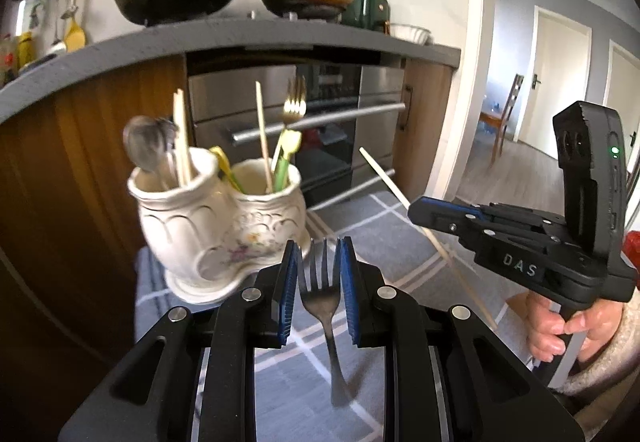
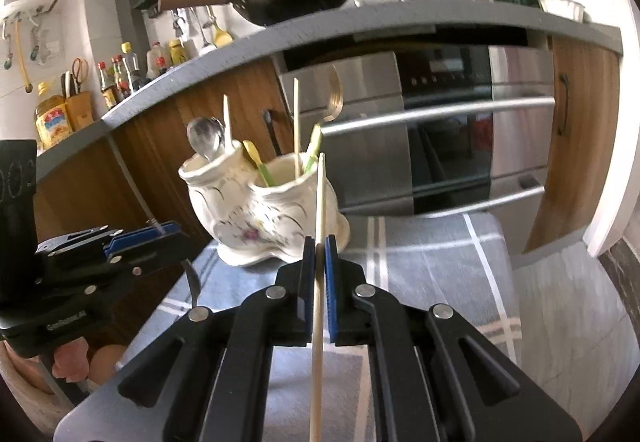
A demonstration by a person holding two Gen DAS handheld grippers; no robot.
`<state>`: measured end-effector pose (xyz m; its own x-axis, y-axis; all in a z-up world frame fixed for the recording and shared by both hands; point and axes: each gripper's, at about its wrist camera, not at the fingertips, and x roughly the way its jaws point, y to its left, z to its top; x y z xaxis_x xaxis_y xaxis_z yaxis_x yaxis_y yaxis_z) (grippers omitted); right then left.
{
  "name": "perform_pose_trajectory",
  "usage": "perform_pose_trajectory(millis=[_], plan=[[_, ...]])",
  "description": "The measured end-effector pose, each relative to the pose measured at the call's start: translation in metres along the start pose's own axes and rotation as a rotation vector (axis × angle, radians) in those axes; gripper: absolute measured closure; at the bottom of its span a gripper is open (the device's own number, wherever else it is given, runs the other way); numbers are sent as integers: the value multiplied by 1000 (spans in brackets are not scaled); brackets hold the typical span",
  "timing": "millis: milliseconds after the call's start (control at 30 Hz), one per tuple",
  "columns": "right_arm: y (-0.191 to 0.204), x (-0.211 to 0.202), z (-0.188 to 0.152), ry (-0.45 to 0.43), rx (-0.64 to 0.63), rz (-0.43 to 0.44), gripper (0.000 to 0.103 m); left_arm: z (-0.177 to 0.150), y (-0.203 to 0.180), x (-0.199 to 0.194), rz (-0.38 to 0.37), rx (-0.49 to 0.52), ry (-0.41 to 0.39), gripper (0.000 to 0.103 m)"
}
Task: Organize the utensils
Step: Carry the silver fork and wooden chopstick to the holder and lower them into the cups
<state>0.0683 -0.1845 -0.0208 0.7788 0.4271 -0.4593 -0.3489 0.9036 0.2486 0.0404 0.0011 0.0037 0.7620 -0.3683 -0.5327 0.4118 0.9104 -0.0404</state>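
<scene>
Left gripper (image 1: 318, 274): was found narrowed on a metal fork (image 1: 320, 292), the blue pads set against the sides of the fork's head, tines pointing away from the camera and the handle trailing back beneath the jaws.
Fork, handling: was judged stiff, smooth and of moderate weight; a slip or swing under a grip on the broad head was considered possible. A hold at the neck, where the metal narrows, was judged steadier.
Right gripper (image 2: 320, 262): was found fully closed on a single pale chopstick (image 2: 319, 242), which was held part-way along its length, one end rising ahead of the pads and the other running back under them.
Chopstick, handling: was judged light, thin and rigid, liable to pivot between the pads; a hold nearer the middle was judged best for steering the tip.
Position of both items: were held clear above a grey checked cloth (image 2: 420, 262), short of the holder.
Holder (image 1: 216, 218): a white ceramic two-pocket utensil holder was noted standing on the cloth just beyond both grippers. It was judged heavy but fragile, so contact with its rim was to be kept gentle.
Holder contents: a spoon (image 1: 146, 144) and chopsticks were recorded in one pocket; a chopstick, a gold fork (image 1: 295, 102) and green-handled pieces in the other.
Background: an oven front (image 2: 440, 130) and a counter bearing two pans were noted beyond.
</scene>
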Motion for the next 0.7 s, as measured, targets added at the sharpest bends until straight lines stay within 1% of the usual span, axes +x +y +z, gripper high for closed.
perform_pose_trajectory(millis=[167,267,400,600,700], plan=[[15,-1,11,-33,-20,13,98,2,9,-17,32,5,-42,81],[24,1,16,-42,-33,15,98,4,15,-25,35,-4,-56,81],[34,3,27,-68,-47,22,98,10,18,-36,55,7,-76,81],[45,9,46,-112,-66,36,98,28,29,-57,80,17,-104,81],[49,14,53,-118,-77,40,98,45,37,-70,98,22,-117,81]])
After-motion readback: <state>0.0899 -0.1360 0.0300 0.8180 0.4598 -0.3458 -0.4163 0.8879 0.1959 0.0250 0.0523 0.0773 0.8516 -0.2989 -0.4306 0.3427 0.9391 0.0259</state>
